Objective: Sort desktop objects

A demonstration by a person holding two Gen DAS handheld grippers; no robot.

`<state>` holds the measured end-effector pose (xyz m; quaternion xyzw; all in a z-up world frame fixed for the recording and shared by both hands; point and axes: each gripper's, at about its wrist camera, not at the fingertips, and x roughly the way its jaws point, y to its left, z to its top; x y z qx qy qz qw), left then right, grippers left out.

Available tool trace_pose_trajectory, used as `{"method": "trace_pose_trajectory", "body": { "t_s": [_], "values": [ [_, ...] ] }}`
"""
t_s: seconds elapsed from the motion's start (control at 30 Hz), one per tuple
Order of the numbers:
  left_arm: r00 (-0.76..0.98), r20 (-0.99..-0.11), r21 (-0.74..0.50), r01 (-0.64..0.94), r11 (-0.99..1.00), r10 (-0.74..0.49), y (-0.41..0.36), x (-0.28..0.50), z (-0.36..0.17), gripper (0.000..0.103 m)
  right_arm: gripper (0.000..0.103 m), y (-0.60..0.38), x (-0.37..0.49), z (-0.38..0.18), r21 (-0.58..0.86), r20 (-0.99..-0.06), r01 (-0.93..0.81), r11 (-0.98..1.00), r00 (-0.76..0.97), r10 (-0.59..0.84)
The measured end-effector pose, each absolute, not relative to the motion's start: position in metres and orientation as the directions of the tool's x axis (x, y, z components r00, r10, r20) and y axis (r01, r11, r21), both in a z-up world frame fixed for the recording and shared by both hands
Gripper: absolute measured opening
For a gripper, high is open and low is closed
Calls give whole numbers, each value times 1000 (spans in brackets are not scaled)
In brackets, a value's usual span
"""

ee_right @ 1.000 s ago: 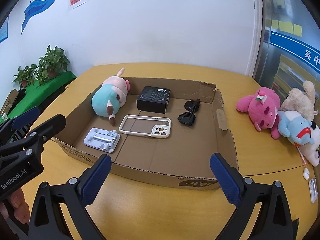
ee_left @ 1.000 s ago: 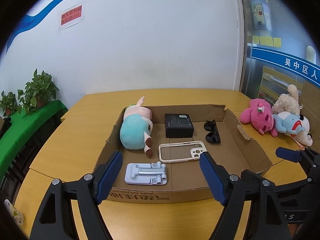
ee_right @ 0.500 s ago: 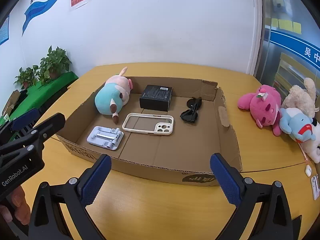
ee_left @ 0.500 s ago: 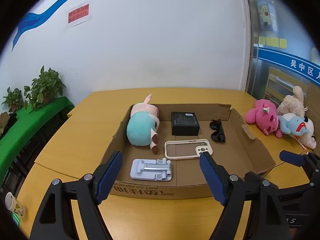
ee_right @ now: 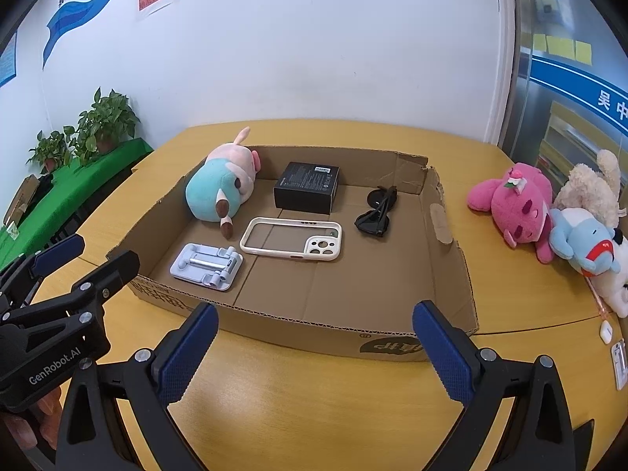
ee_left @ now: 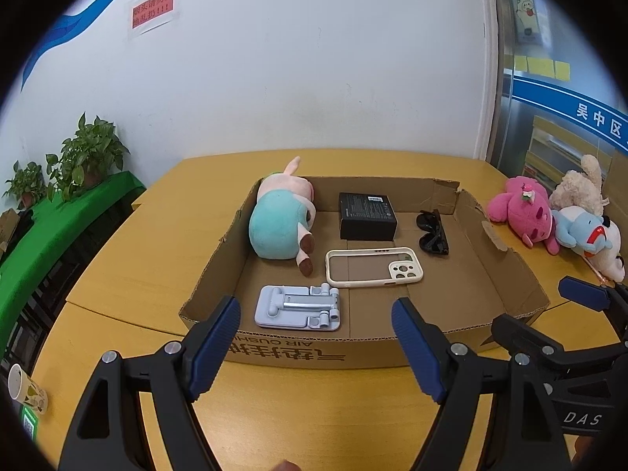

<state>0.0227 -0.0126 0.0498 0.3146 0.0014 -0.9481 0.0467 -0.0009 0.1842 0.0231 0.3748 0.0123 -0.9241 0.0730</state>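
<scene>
A shallow cardboard box sits on the yellow table. Inside lie a teal and pink plush pig, a black box, black sunglasses, a cream phone case and a pale blue phone stand. My left gripper is open and empty, held before the box's near wall. My right gripper is open and empty, to the left gripper's right, also short of the box.
Three plush toys, pink, beige and blue-white, lie on the table right of the box. Small white items lie at the right table edge. A paper cup and potted plants stand left.
Both grippers have drawn back and risen slightly from the box, so the box and its contents look smaller and further off. Nothing in the box moved.
</scene>
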Motion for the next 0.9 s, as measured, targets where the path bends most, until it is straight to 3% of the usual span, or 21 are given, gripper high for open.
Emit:
{"method": "trace_pose_trajectory", "body": {
  "t_s": [0.9],
  "values": [
    [-788,-609,47,79,-996,-91,-12,19,42,88,102,191,-4,15,34,-698,136,-990,-706,-121]
  ]
}}
